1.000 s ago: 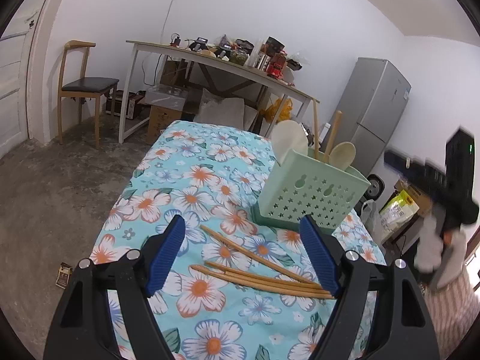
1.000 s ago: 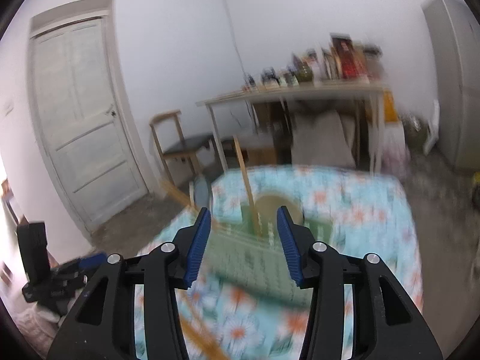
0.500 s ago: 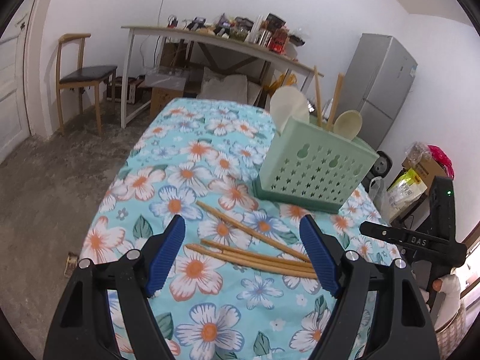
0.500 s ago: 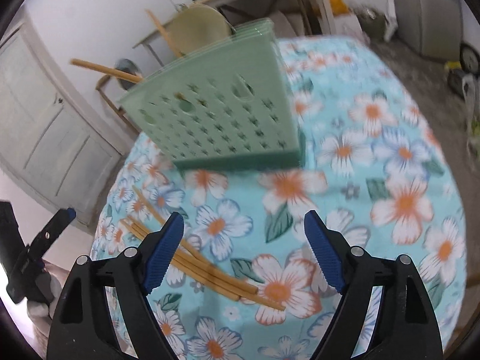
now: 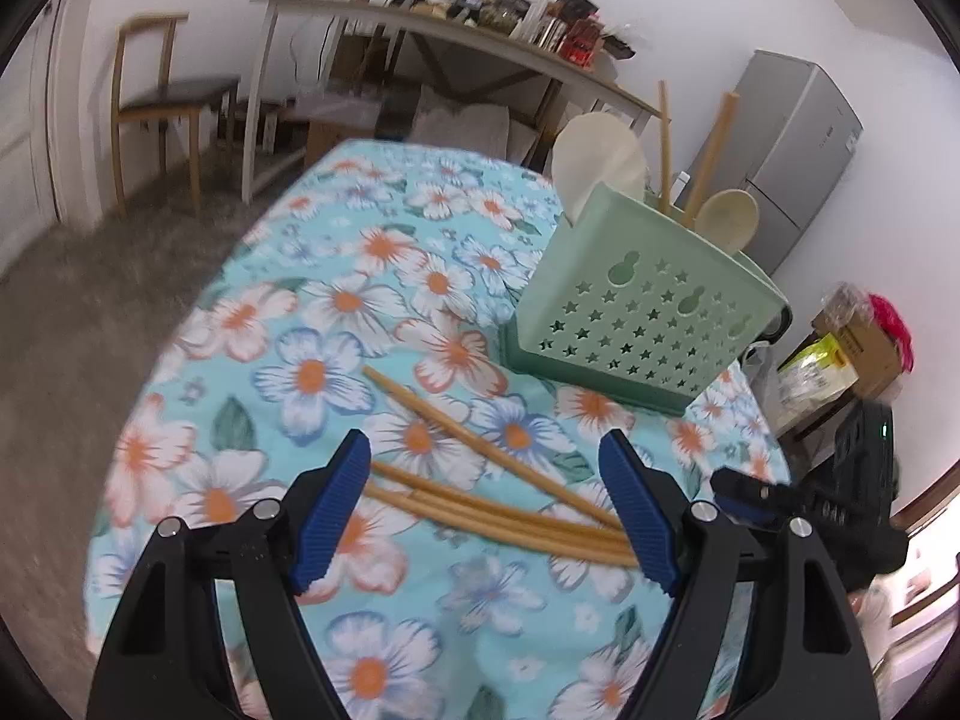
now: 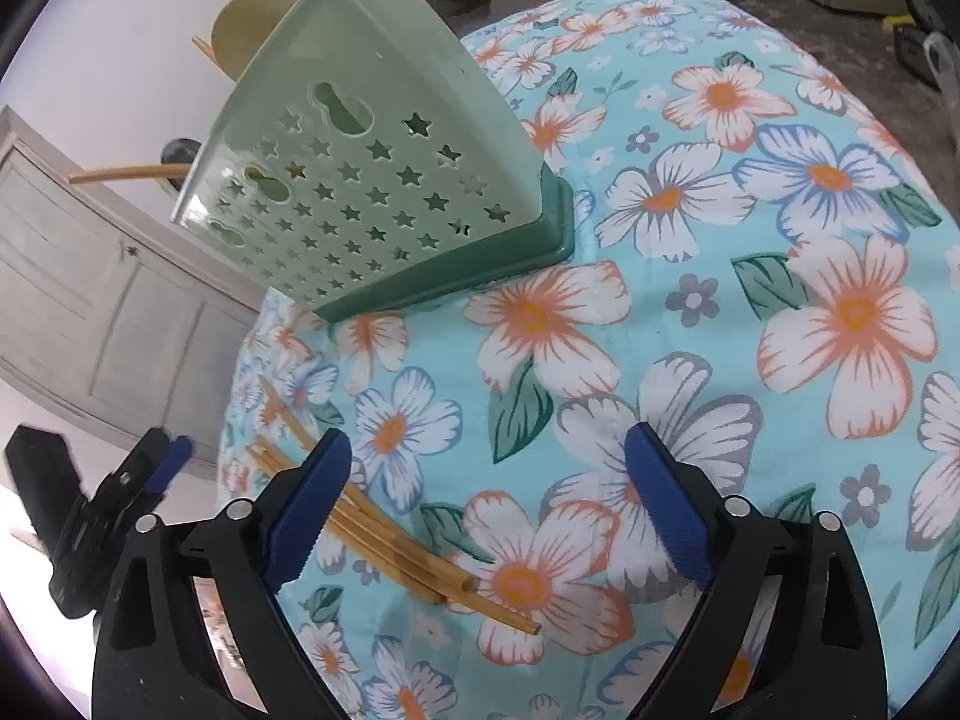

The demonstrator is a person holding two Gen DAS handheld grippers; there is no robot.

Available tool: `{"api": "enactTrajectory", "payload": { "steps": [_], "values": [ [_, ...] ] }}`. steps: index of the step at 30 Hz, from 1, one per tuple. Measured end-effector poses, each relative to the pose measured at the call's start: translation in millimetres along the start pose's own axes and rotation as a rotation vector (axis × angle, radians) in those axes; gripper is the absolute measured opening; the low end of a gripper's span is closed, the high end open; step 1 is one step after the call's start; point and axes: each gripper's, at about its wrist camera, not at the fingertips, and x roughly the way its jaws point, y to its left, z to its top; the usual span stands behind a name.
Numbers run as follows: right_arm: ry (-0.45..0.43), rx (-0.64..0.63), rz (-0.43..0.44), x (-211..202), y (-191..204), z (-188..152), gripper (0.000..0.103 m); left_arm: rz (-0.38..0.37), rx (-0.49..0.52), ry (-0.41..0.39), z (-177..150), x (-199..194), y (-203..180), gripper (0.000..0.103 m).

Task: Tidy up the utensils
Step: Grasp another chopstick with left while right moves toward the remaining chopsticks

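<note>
Several wooden chopsticks (image 5: 480,498) lie loose on the floral tablecloth (image 5: 336,300); they also show in the right wrist view (image 6: 384,534). A green perforated utensil holder (image 5: 636,312) stands behind them with wooden spoons (image 5: 729,219) and sticks in it; it also shows in the right wrist view (image 6: 372,162). My left gripper (image 5: 486,510) is open and empty, just above the chopsticks. My right gripper (image 6: 486,504) is open and empty, low over the cloth near the chopstick ends.
The table's near and right edges are close. A grey fridge (image 5: 792,150) and boxes (image 5: 852,348) stand to the right. A long cluttered table (image 5: 456,30) and a chair (image 5: 168,102) are behind. A white door (image 6: 90,312) shows in the right wrist view.
Both grippers have come down closer to the chopsticks. The right gripper swung from facing the room down to the cloth and its jaws opened wide.
</note>
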Motion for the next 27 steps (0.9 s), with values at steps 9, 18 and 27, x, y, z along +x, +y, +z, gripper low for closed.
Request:
{"api": "enactTrajectory", "payload": {
  "steps": [9,18,27],
  "values": [
    [0.001,0.01,0.057,-9,-9,3,0.094,-0.038,-0.159,0.214,23,57,7,0.058],
    [-0.02,-0.008,0.065,-10,-8,-2,0.095,-0.057,-0.334,0.314,18,85,29,0.043],
    [-0.06,-0.027,0.057,-7,-3,-9,0.095,-0.037,-0.369,0.302,20,94,35,0.033]
  ]
}}
